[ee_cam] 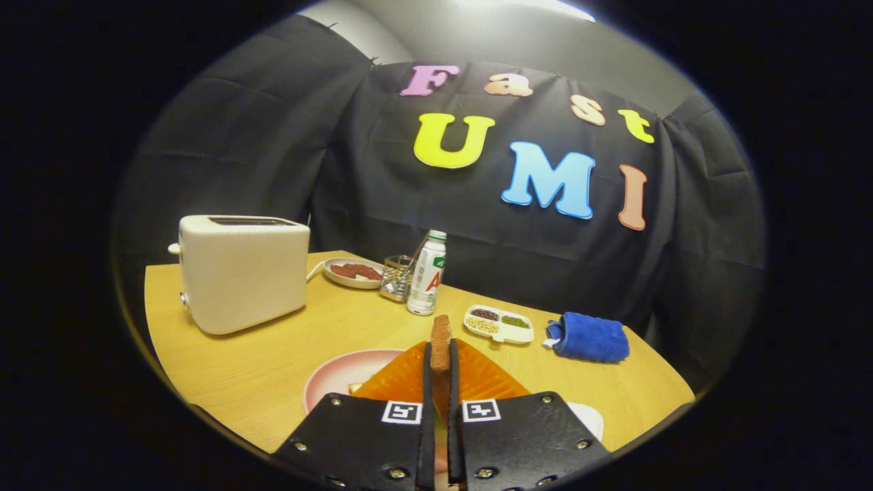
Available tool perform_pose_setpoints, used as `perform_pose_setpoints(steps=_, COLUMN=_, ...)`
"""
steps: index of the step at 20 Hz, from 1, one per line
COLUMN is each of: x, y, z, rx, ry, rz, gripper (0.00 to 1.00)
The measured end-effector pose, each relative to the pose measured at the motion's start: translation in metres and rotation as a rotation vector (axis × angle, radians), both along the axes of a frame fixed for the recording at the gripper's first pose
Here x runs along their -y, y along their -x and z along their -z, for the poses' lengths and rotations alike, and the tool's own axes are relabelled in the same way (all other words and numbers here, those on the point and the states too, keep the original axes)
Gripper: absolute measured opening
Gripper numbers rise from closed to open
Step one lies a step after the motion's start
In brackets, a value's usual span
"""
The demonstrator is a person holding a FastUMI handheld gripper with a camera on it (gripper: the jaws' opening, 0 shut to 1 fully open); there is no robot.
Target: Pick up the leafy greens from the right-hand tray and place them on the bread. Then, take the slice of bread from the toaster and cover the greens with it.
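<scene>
Bread slice stands on edge, pinched between the two fingers of the gripper, its brown crust poking up past the fingertips. Both fingers press against its flat sides, drawn close together.

Left to right across the wooden table:
- Cream toaster at the far left, upright, slot on top, well apart from the gripper.
- Pink plate just ahead of the fingers, left of them; a pale corner of something lies on it, too hidden to tell what.
- Small dish with dark red pieces, behind and right of the toaster.
- Wire holder touching or just beside a white bottle with a green cap, both upright.
- Orange ribbed parts of the gripper fan out either side of the slice.
- White divided tray with beans in three compartments, beyond the fingers to the right.
- Blue folded cloth, near the tray, at the right of the table.
</scene>
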State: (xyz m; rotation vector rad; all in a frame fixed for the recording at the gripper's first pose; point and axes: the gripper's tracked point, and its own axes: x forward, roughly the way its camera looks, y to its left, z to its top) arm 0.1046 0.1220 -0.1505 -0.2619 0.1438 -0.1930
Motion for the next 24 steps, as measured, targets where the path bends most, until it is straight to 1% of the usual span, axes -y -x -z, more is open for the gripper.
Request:
perform_pose_setpoints(steps=2, x=-0.018, y=-0.005, z=0.020, rx=-0.039, ry=-0.032, rz=-0.043, gripper=0.08)
perform_pose_setpoints(steps=5, x=-0.032, y=-0.010, z=0.045, rx=-0.108, ry=-0.141, rz=-0.085, gripper=0.08)
perform_pose_setpoints(steps=8, x=-0.038, y=-0.008, z=0.055, rx=-0.151, ry=-0.250, rz=-0.102, gripper=0.08)
perform_pose_setpoints(steps=15, x=-0.042, y=-0.004, z=0.062, rx=-0.193, ry=-0.428, rz=-0.119, gripper=0.08)
perform_pose_setpoints(steps=18, x=-0.042, y=-0.003, z=0.062, rx=-0.199, ry=-0.449, rz=-0.123, gripper=0.08)
perform_pose_setpoints(steps=22, x=-0.043, y=-0.004, z=0.057, rx=-0.175, ry=-0.407, rz=-0.119, gripper=0.07)
perform_pose_setpoints(steps=24, x=-0.047, y=-0.003, z=0.057, rx=-0.171, ry=-0.392, rz=-0.131, gripper=0.10)
